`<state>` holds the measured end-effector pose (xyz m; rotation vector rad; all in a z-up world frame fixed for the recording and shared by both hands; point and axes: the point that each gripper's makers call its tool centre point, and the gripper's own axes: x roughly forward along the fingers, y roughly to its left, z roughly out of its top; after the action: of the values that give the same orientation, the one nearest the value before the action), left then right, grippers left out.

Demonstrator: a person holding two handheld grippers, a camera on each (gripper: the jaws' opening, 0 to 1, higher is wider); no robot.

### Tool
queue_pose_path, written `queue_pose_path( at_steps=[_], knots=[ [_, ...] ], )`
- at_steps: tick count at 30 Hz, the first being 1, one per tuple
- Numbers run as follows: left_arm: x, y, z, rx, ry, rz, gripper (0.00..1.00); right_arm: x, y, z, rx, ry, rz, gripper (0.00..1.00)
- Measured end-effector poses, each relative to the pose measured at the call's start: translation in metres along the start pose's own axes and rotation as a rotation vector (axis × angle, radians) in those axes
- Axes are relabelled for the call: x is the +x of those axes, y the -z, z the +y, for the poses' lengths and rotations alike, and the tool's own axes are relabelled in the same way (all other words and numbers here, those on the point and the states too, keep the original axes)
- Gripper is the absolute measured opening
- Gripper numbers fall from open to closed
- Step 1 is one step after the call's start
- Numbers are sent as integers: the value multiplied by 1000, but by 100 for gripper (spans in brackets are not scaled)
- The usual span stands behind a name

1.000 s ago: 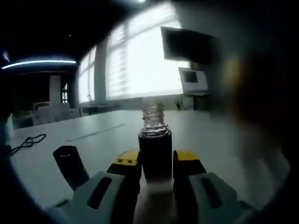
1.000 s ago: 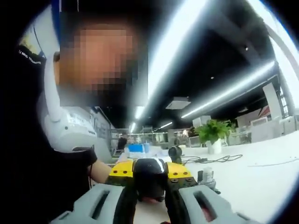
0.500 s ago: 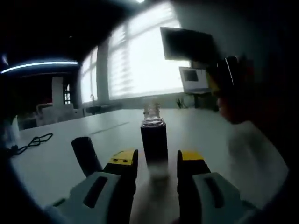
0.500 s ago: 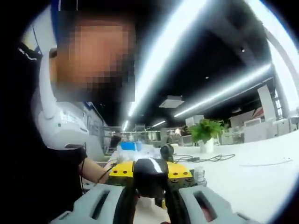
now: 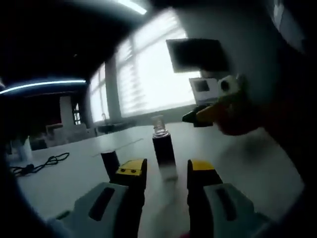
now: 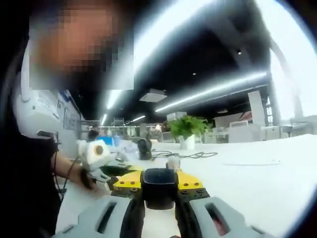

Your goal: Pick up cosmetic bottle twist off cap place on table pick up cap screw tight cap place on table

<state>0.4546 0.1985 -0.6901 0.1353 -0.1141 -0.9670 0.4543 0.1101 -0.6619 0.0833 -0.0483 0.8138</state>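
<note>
Left claw [image 5: 165,171] gapes wide before the uncapped bottle [image 5: 163,151] standing on the bench [image 5: 247,163]; right claw [image 6: 158,186] grips the cap [image 6: 158,184], plant [image 6: 185,131] beyond

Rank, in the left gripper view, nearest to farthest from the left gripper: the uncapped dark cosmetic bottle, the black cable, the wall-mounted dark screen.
1. Uncapped dark cosmetic bottle, upright just beyond the jaws of the left gripper.
2. Black cable, far left on the table.
3. Wall-mounted dark screen, high at the back.

Dim, backlit by glaring windows [image 5: 153,74]; ceiling strips flare, edges blur.
</note>
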Motion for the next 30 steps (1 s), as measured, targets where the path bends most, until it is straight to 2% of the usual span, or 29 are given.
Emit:
queue_pose_path(
  at_steps=[7,11,16,19,20,23,25,30],
  knots=[
    [-3,-5,12,-79,-34,-41,23,-11,24,-33,-26,202,81,17],
    [-3,-7,12,-86,-28,-51,23,-19,41,-51,-7,312,142,17],
    [-3,-5,9,-67,-24,-39,23,-18,48,-55,-42,361,184,17],
    [-3,-6,8,-58,-20,-40,22,-14,52,-52,-12,356,189,17],
    [-3,-6,7,-49,-19,-42,22,-16,55,-57,-36,381,211,17],
    [-3,-6,4,-27,-13,-37,22,-15,63,-60,-3,396,244,17],
    [-3,-6,4,-26,-13,-37,22,-15,70,-60,12,395,280,17],
    [-3,-6,2,-23,-10,-39,22,-14,78,-61,5,398,324,17]
  ],
)
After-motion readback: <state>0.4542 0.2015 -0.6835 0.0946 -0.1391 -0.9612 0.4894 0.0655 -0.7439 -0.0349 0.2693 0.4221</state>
